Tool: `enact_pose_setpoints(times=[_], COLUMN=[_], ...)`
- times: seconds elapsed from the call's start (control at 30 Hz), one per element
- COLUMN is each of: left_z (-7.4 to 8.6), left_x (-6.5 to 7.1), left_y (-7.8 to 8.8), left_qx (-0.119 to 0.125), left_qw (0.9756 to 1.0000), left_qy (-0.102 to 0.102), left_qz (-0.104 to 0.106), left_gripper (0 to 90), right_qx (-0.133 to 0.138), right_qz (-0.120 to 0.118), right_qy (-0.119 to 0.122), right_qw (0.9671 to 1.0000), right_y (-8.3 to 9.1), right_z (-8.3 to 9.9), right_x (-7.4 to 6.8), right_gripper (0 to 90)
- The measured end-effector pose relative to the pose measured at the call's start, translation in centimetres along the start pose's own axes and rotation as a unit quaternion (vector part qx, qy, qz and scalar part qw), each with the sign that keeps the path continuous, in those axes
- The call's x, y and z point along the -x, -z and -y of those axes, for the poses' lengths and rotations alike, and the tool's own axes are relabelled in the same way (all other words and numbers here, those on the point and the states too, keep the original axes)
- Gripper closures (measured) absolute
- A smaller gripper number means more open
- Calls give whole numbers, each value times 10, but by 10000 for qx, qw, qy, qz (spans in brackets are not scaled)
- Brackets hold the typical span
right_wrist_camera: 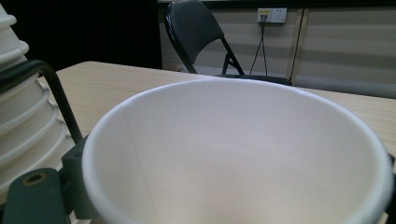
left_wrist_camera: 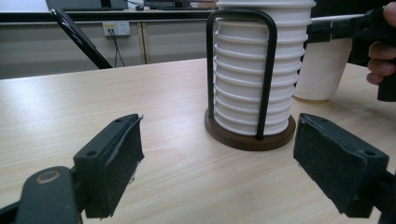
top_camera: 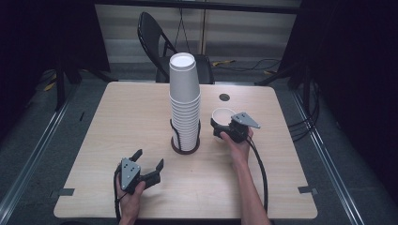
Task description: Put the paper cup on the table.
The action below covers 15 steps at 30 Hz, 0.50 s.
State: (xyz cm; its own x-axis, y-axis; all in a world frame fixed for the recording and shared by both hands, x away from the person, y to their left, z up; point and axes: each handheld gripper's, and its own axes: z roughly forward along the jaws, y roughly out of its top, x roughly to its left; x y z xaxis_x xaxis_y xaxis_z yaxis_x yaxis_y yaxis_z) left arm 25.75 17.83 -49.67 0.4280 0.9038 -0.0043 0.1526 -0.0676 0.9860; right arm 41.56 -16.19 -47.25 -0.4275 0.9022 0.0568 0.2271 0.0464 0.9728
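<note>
A tall stack of white paper cups (top_camera: 184,103) stands in a holder with a round brown base (top_camera: 185,147) and black wire loops, at the table's middle. Right of it my right gripper (top_camera: 219,127) is shut on a single white cup (top_camera: 223,116), upright, mouth up. In the right gripper view that cup (right_wrist_camera: 243,154) sits between the jaws, with the stack (right_wrist_camera: 18,116) at the left. The cup's base is at or just above the tabletop. My left gripper (top_camera: 150,158) stands open near the front edge, its pads (left_wrist_camera: 119,154) wide apart and bare, facing the stack (left_wrist_camera: 254,79) and the held cup (left_wrist_camera: 322,70).
The light wooden table (top_camera: 122,117) has a small round cable hole (top_camera: 224,97) at the back right. A black folding chair (top_camera: 155,33) stands behind the far edge. Cables trail from both grippers toward the front edge.
</note>
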Motion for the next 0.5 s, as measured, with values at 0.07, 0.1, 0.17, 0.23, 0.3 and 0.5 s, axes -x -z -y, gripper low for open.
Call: enact_pose_setpoints(times=[0.07,0.1,0.17,0.23,0.3,0.5], left_z=[0,0,0,0,0,0], left_x=[-1,-2,-2,-2,-2,-4], left_y=[1,1,1,1,0,1], left_qx=[11,23,26,17,26,39], left_qw=[10000,10000,9999,9999,9999,9997], left_qy=[62,84,104,101,165,220], left_qz=[17,25,26,4,0,-14], left_gripper=[155,156,156,156,157,157], right_qx=[4,-20,38,7,-102,-287], right_qz=[13,6,1,-22,-22,-38], right_qy=[-19,-17,-41,5,52,116], right_qw=[10000,10000,10000,10000,9999,9995], right_y=[-2,-2,-2,-1,0,1], right_z=[3,4,6,7,7,11], right_x=[0,1,1,1,0,1], right_gripper=[116,114,114,111,110,121])
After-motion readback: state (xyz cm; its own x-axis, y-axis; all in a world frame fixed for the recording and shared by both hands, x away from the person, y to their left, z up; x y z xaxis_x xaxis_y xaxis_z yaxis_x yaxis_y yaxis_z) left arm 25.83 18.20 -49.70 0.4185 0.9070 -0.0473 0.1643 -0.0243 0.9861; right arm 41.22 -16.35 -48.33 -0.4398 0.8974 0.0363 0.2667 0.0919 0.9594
